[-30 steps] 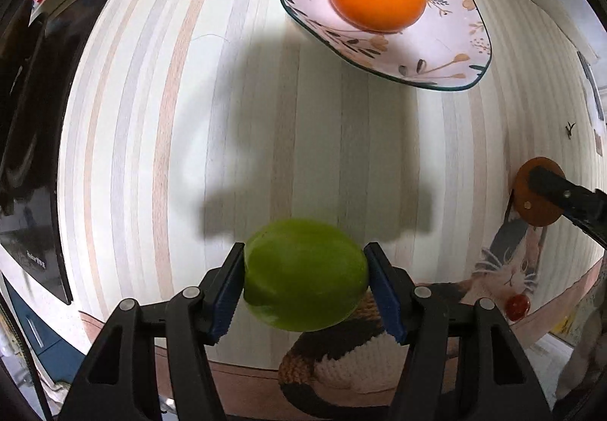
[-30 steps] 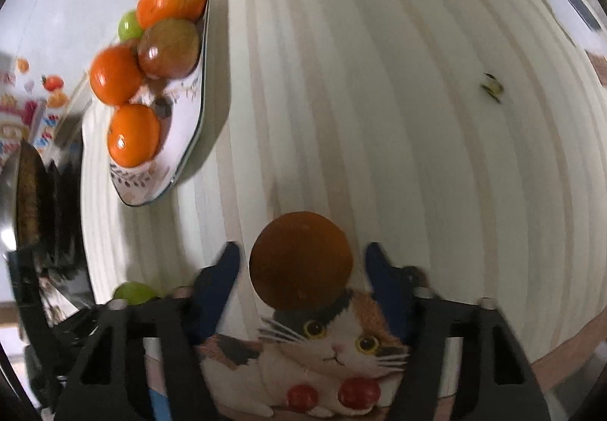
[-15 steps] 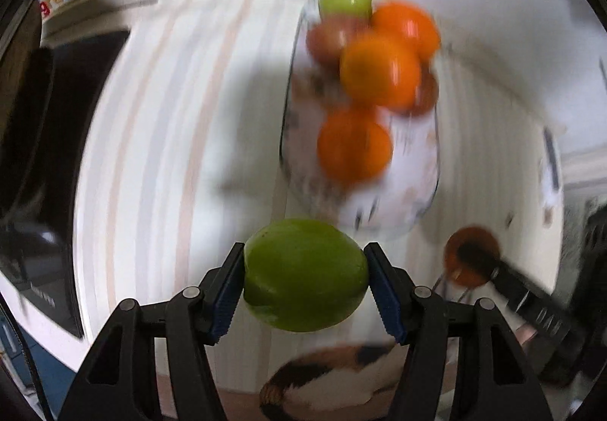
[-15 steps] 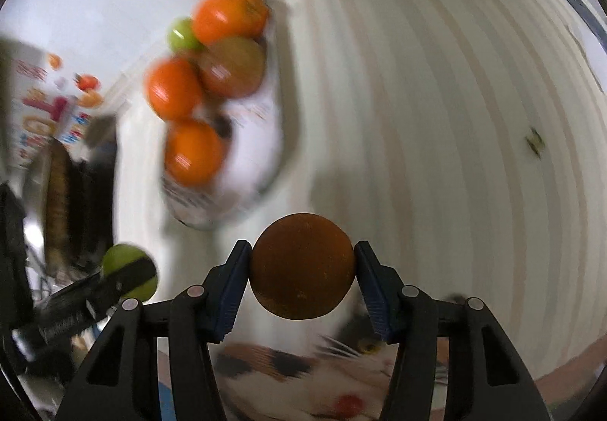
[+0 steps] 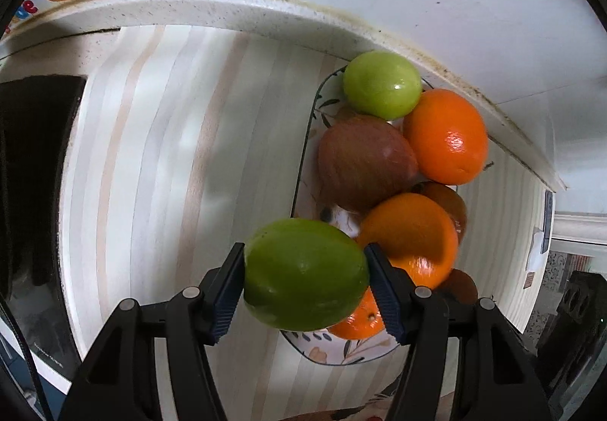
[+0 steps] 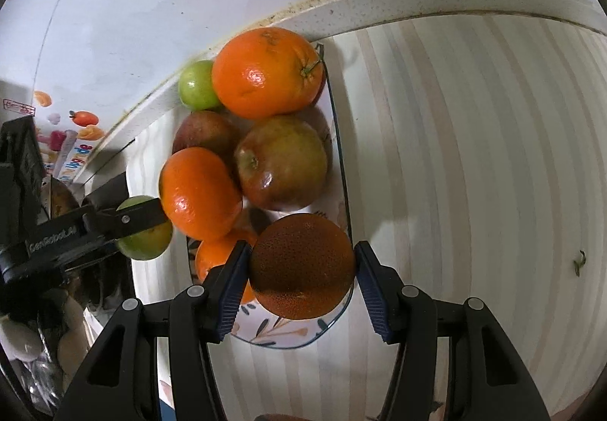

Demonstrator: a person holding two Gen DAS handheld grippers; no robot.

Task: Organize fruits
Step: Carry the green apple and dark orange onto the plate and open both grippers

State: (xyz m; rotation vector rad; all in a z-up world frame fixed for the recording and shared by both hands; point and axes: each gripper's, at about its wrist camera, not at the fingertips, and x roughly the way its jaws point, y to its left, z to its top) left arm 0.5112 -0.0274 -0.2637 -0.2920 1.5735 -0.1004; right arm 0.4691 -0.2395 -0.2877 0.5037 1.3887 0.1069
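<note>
My left gripper [image 5: 305, 286] is shut on a green fruit [image 5: 305, 275], held above the near left edge of a flowered plate [image 5: 337, 354]. The plate holds a pile of oranges [image 5: 445, 136], a reddish apple [image 5: 364, 163] and a small green fruit [image 5: 381, 84]. My right gripper [image 6: 302, 278] is shut on a rough brown round fruit [image 6: 301, 265], hanging over the plate's [image 6: 288, 335] near right part. In the right wrist view the left gripper [image 6: 125, 220] shows at the left with its green fruit [image 6: 146, 244].
The plate sits on a striped tabletop [image 5: 170, 155] against a white wall ledge [image 5: 227, 9]. A dark appliance [image 5: 34, 174] stands at the left. Striped surface [image 6: 474, 174] stretches right of the plate, with a small dark speck [image 6: 579, 259] on it.
Both grippers, each carrying its fruit, have travelled toward the plate, which now lies right beneath them. The cat-pattern mat has dropped out of view at the bottom.
</note>
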